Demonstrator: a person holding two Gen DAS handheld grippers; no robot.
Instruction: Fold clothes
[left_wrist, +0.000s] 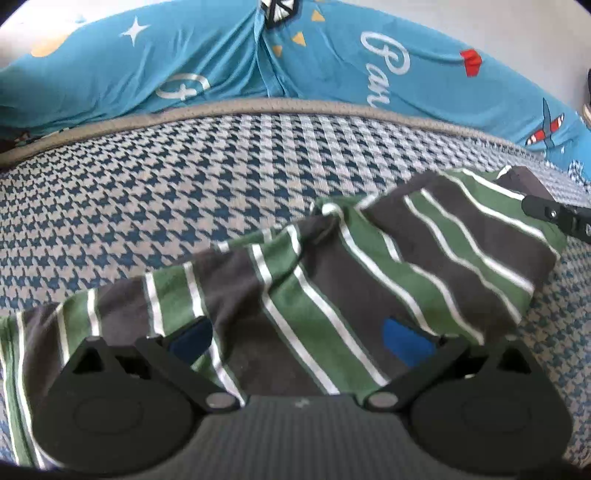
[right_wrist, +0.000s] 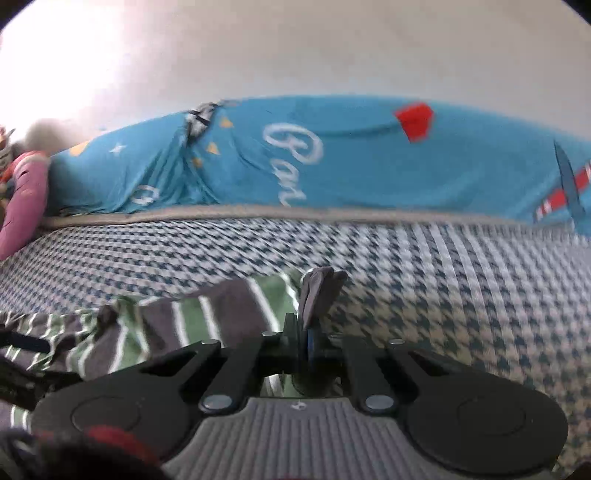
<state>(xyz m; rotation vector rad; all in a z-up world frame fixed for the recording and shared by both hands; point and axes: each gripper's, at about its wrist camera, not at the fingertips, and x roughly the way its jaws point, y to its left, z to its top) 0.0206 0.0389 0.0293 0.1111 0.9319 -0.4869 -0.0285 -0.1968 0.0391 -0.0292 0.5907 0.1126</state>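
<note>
On houndstooth-woven bedding (left_wrist: 147, 192), soft rumpled striped garment (left_wrist: 314, 295), corner in right gripper (right_wrist: 309, 343).

striped garment (left_wrist: 332, 295): left end cut off | pink cushion (right_wrist: 22, 203): blurred, cropped

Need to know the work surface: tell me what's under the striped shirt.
The striped shirt lies on a houndstooth blanket, visible all around it. Whatever sits directly beneath the cloth is covered.

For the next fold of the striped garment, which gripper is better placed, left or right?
Probably the right gripper: it is shut on a corner of the striped garment and can carry it over. The left gripper is open above the cloth, holding nothing.
</note>
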